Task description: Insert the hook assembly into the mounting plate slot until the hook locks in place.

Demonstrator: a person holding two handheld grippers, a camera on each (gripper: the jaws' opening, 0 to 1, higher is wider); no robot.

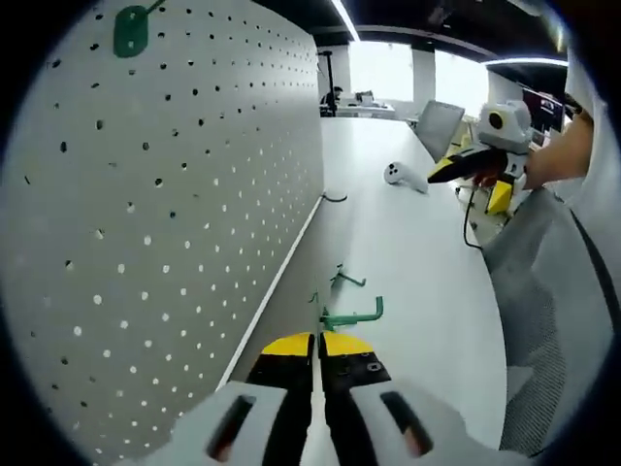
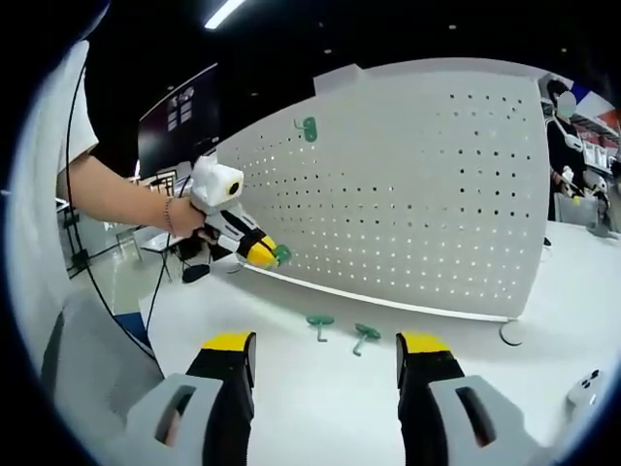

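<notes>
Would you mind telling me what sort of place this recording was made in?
Probably an office or lab workspace: a long white table carries an upright white pegboard with green hooks, ceiling strip lights run overhead, and a white handheld controller lies on the table.

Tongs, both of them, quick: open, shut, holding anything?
Left tongs: shut on a green hook, close beside the pegboard.
Right tongs: open, empty, above the table.

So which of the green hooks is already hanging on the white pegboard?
The green hook high on the white pegboard; another is clamped in the left gripper, two lie on the white table.
</notes>
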